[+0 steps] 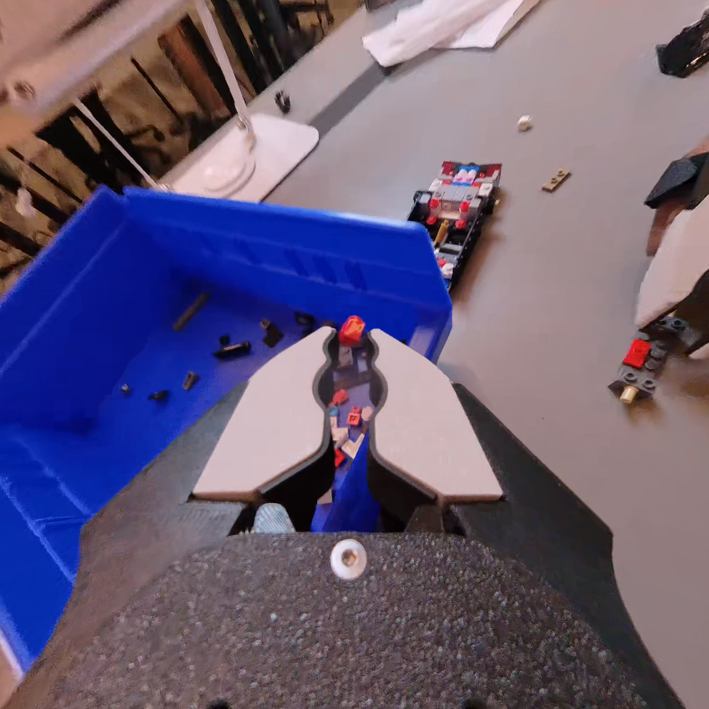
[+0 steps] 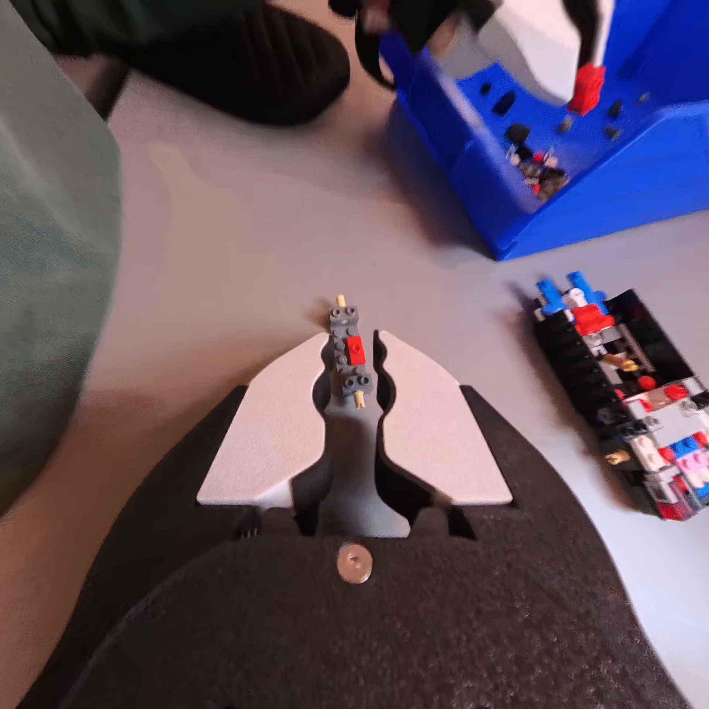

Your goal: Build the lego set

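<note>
My left gripper (image 1: 351,333) is shut on a small red brick (image 1: 352,329) at its tips and holds it over the blue bin (image 1: 230,230), which has several loose small pieces on its floor. The same brick shows in the right wrist view (image 2: 585,90) above the bin (image 2: 575,215). My right gripper (image 2: 351,339) is open, its fingers on either side of a grey axle assembly with a red plate (image 2: 350,351) that lies on the table. That assembly also shows in the left wrist view (image 1: 638,368). The partly built car (image 1: 456,215) (image 2: 633,403) lies beside the bin.
A lamp base (image 1: 249,153) stands behind the bin. White paper (image 1: 441,30), a black object (image 1: 686,50), a small white piece (image 1: 524,122) and a tan plate (image 1: 556,180) lie farther off on the grey table. A person's green sleeve (image 2: 46,230) is at the left. Across from one pair of fingers to the other is roughly 15 cm. My right gripper is the nearer one to the tan plate (image 1: 556,180): about 15 cm, against 20 cm.
</note>
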A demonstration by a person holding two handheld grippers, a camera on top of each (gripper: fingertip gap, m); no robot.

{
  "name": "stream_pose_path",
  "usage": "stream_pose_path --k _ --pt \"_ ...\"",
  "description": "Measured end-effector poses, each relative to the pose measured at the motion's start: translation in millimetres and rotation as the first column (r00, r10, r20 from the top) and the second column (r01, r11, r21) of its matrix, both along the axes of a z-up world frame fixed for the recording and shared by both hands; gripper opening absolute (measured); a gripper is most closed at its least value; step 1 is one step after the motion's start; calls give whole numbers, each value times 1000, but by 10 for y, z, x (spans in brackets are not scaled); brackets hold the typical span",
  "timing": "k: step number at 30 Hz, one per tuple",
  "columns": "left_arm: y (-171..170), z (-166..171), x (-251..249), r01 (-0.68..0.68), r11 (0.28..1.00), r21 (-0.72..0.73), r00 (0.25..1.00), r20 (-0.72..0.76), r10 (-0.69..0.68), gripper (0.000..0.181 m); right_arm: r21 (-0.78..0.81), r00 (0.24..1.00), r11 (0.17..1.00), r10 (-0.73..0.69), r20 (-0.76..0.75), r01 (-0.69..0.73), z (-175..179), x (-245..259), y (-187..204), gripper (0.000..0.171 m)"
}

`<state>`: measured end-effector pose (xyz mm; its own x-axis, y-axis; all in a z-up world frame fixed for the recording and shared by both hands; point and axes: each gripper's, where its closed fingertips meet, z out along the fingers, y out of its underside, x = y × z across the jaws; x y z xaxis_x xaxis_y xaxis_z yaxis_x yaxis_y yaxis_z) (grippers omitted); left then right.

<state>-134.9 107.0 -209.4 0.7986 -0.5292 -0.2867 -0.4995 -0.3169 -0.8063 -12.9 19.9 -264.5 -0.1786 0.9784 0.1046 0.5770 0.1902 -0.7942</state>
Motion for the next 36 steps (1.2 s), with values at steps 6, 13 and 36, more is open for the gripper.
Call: stream_pose_path --k 6,13,36 --pt "-13 -153 -34 -14 994 -112 1000 3 15 53 47 989 999 6 149 -13 -172 1 24 21" --pt "-537 25 684 458 888 -33 886 103 -453 28 73 984 997 -6 178 -8 -172 -9 53 16" --pt "-1079 -148 1250 733 680 28 678 56 -733 18 115 986 991 86 -145 -69 327 -73 -173 7"
